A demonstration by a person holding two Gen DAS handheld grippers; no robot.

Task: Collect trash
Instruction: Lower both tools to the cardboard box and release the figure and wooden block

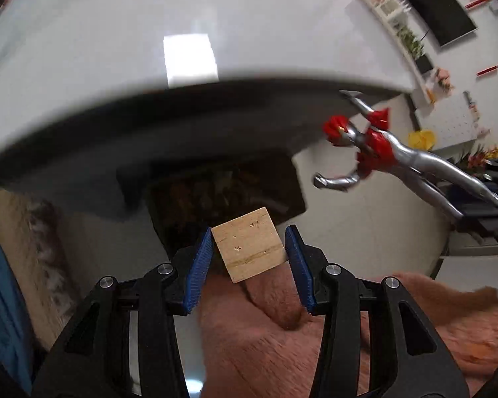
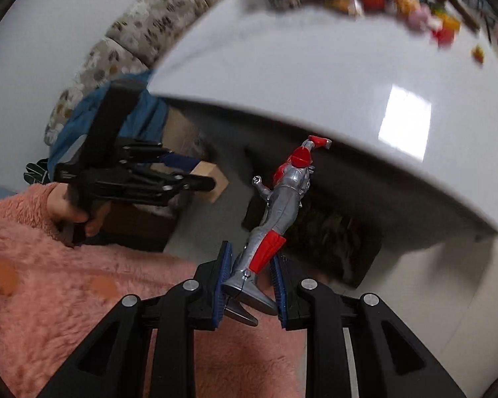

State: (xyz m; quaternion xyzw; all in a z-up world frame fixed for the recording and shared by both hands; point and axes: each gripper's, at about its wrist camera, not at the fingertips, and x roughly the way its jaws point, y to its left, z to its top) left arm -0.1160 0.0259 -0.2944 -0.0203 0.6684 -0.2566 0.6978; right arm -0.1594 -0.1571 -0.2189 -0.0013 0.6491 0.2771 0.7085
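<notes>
Below the white table's [image 1: 83, 66] near edge sits a dark bin [image 1: 222, 192] on the floor, its contents a blurred brownish jumble I cannot identify. Directly above it, the left gripper [image 1: 249, 252] clamps a pale wooden block [image 1: 249, 243] between its blue pads, the block's flat face tilted slightly. To the right, the right gripper [image 2: 250, 278] squeezes a red-and-silver toy figure [image 2: 282, 199] by its legs; its long axis runs away from the jaws, head pointing toward the table's edge, one arm outstretched.

wooden block [image 1: 250, 244] left of toy figure [image 1: 391, 156]
</notes>
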